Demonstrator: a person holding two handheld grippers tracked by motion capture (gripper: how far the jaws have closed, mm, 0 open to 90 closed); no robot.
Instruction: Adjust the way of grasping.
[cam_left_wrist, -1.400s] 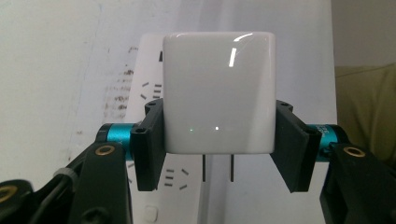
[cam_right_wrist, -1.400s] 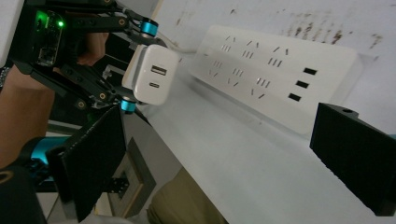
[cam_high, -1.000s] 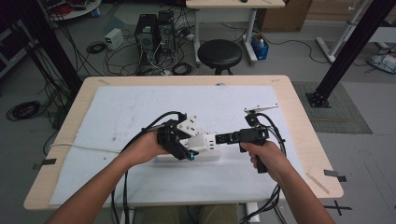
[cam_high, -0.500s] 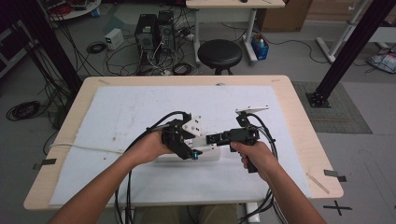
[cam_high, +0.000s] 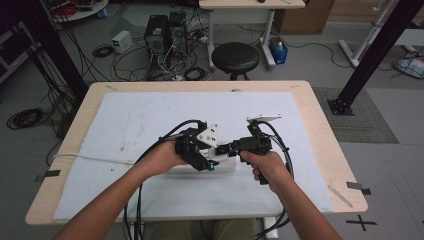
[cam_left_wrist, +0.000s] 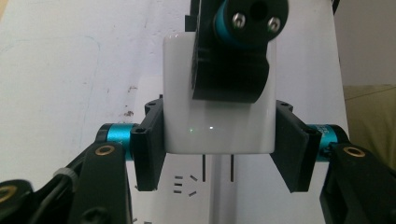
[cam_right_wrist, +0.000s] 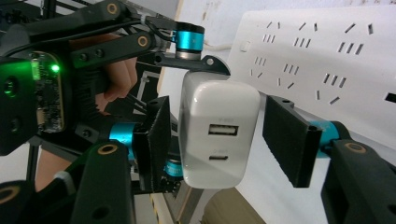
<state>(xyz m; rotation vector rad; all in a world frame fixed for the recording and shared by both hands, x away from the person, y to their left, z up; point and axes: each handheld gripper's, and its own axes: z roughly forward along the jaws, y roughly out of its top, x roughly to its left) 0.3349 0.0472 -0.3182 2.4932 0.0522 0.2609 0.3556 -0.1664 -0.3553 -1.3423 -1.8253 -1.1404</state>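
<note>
Charger pinched in the left gripper over the strip.
Right gripper gapes around it; looks hard, glossy, light, so flat sides grip best.

High view sits above the person's side, looking forward and down over the whole table, floor clutter beyond it. Left gripper view is super close, staring straight down its jaws at the white charger with the table behind. Right gripper view is just as close, looking at that same charger from its port side, power strip right behind it.
</note>
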